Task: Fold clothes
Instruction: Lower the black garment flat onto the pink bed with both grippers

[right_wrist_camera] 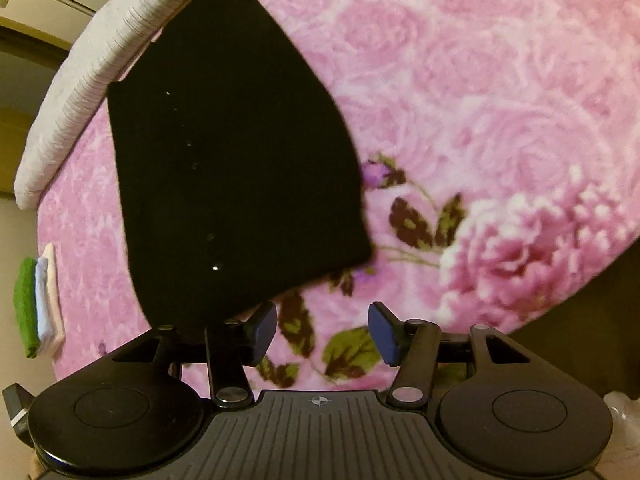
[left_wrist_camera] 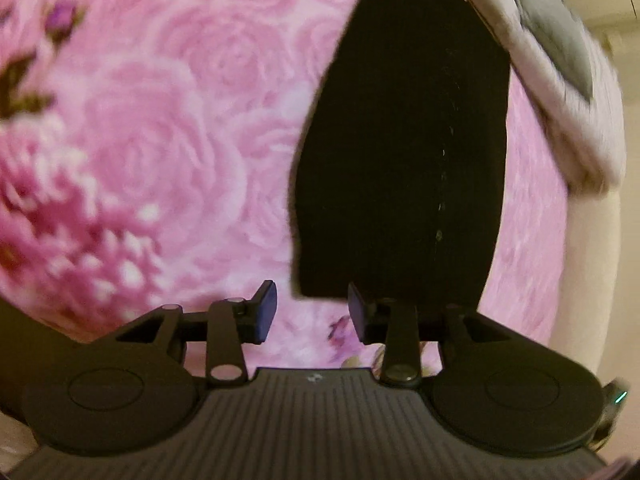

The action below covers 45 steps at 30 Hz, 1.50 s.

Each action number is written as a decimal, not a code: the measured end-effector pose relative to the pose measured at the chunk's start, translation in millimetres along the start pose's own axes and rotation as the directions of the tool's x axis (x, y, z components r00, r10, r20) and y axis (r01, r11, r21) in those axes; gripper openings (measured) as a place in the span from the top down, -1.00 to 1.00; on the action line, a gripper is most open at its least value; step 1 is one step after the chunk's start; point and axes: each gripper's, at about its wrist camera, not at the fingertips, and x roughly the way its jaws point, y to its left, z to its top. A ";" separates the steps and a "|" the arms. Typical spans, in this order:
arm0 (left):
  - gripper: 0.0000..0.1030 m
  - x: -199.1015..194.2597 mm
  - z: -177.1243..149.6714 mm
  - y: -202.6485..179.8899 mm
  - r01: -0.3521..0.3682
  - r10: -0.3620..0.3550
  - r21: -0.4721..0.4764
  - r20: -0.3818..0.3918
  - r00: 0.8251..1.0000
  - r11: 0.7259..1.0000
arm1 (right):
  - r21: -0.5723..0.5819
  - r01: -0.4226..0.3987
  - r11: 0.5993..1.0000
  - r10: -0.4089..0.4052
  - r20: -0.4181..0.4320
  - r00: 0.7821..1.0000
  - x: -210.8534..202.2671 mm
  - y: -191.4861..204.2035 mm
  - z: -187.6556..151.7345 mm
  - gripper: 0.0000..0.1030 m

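Note:
A black garment (left_wrist_camera: 404, 152) lies flat on a pink rose-patterned blanket (left_wrist_camera: 160, 140), folded into a long narrow shape with tiny light buttons down it. My left gripper (left_wrist_camera: 312, 312) hovers open just before its near edge, blue pads apart, nothing between them. In the right wrist view the same black garment (right_wrist_camera: 236, 160) lies ahead and to the left on the blanket (right_wrist_camera: 480, 80). My right gripper (right_wrist_camera: 322, 330) is open above the blanket, its left pad close to the garment's near corner, holding nothing.
A white pillow (right_wrist_camera: 92, 84) lies along the bed's far edge; the pillow (left_wrist_camera: 560, 80) shows a grey patch in the left wrist view. A small stack of folded green, blue and pink cloths (right_wrist_camera: 38, 306) sits at the blanket's left edge.

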 end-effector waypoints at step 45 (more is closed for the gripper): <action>0.68 12.5 -42.9 -13.9 -0.387 0.366 0.193 0.136 0.921 0.902 | -0.194 0.104 0.976 -0.135 -0.154 0.979 39.3 -44.2 17.4 0.38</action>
